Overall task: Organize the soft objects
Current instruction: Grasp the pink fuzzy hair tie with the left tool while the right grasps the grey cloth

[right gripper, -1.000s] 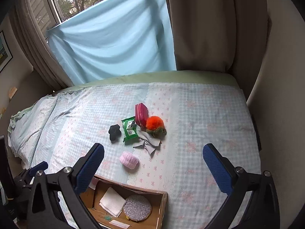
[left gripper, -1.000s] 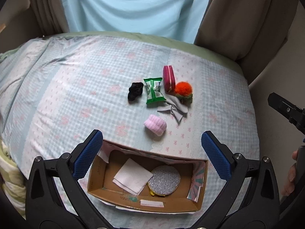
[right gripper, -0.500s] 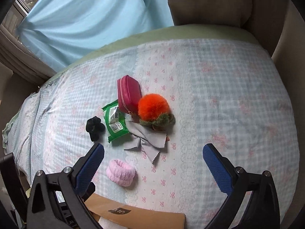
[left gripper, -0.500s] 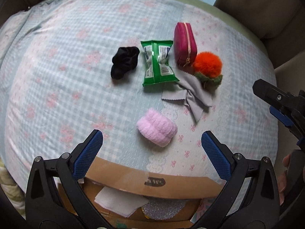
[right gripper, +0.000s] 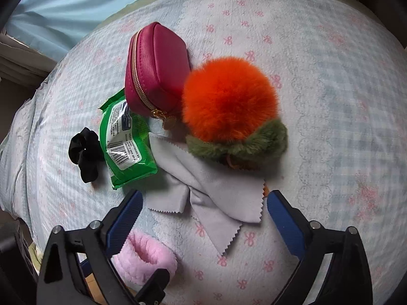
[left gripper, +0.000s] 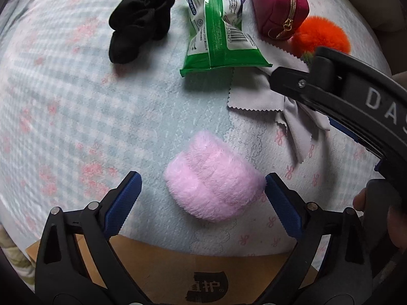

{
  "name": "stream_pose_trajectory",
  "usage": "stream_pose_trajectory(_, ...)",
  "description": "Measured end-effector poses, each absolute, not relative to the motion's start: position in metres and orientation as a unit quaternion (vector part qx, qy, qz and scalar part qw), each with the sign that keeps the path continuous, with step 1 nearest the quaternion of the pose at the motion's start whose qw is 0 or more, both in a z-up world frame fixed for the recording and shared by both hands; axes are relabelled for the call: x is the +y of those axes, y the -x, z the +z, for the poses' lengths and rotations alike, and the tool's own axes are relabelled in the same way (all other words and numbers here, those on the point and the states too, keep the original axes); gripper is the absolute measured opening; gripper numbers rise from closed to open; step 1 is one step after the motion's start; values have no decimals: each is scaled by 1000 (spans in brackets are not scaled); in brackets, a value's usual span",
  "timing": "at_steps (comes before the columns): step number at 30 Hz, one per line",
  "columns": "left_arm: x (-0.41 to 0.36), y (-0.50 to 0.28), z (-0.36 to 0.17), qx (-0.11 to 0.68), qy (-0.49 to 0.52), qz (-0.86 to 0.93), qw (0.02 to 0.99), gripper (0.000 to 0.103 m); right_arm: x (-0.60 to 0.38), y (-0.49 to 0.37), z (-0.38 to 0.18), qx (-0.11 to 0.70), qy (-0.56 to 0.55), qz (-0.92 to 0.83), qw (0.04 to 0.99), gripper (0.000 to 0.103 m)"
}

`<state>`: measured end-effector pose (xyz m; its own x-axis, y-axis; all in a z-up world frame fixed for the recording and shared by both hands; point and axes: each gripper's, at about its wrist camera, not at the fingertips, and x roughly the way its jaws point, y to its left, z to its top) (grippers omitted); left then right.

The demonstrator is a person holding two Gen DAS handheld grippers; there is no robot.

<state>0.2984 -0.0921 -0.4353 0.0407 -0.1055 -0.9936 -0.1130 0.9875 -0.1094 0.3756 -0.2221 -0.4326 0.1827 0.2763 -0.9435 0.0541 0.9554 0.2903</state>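
Observation:
A fluffy pink wristband (left gripper: 212, 178) lies on the bed between the open fingers of my left gripper (left gripper: 202, 198); the right finger touches its edge. It also shows in the right wrist view (right gripper: 145, 259). My right gripper (right gripper: 203, 218) is open, its fingers on either side of a grey cloth (right gripper: 203, 190) that also shows in the left wrist view (left gripper: 292, 111). Behind the cloth lie an orange pom-pom with a green base (right gripper: 229, 99), a magenta zip pouch (right gripper: 156, 71), a green wipes pack (right gripper: 124, 137) and a black scrunchie (right gripper: 85, 150).
A brown cardboard box (left gripper: 178, 274) has its rim under my left gripper at the bed's near edge. The checked bedspread (right gripper: 330, 76) stretches to the right. A blue curtain (right gripper: 51, 0) hangs behind the bed. The right gripper's arm (left gripper: 356, 106) crosses the left wrist view.
Both grippers have come down and forward toward the bed. The left now straddles the pink wristband, the right straddles the grey cloth. The box interior has dropped out of sight.

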Motion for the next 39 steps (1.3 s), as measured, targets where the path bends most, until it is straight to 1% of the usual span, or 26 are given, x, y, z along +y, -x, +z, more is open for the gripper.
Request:
stream_pose_trajectory(1,-95,-300,-439,694,79,1,716,82,-219,-377,-437,638,-127,74,756,91)
stream_pose_trajectory(2,-97,-301,-442,696,80,-2,714,74,-217,-379,-440,640,-121,74,755,86)
stream_pose_trajectory(5,-104,-304,-448,697,79,-13,713,62,-211,-380,-445,642,-101,66,757,78)
stream_pose_trajectory(6,-107,-306,-448,696,73,-14,715,59,-208,-380,-445,642,-88,64,759,68)
stream_pose_trajectory(8,-113,-307,-447,693,64,-14,718,51,-201,-378,-445,643,-50,58,762,54)
stream_pose_trajectory(9,-114,-308,-447,692,64,-14,719,49,-199,-377,-445,643,-37,56,763,50)
stream_pose_trajectory(10,-114,-309,-447,692,65,-13,719,46,-200,-376,-445,642,-34,56,764,47)
stream_pose_trajectory(11,-114,-311,-447,691,67,-13,719,43,-201,-376,-445,642,-34,54,764,42)
stream_pose_trajectory(12,-113,-312,-446,691,72,-13,719,42,-202,-377,-445,642,-34,52,764,34)
stream_pose_trajectory(14,-106,-314,-443,690,79,-11,720,36,-206,-376,-444,641,-37,52,765,29)
stream_pose_trajectory(15,-102,-314,-441,689,81,-11,720,35,-207,-376,-443,640,-39,53,765,24)
stream_pose_trajectory(18,-100,-314,-435,686,81,-11,723,30,-210,-374,-440,636,-54,58,768,17)
stream_pose_trajectory(20,-100,-313,-431,684,81,-12,725,26,-212,-371,-436,631,-73,61,770,14)
stream_pose_trajectory(26,-91,-309,-415,673,89,-18,734,26,-227,-363,-426,621,-125,61,772,13)
stream_pose_trajectory(32,-86,-302,-396,665,94,-19,741,26,-237,-354,-408,609,-134,61,779,13)
stream_pose_trajectory(35,-69,-300,-387,656,96,-22,748,26,-236,-348,-394,599,-137,61,786,13)
stream_pose_trajectory(39,-68,-290,-359,641,96,-25,761,26,-236,-337,-368,582,-138,64,799,13)
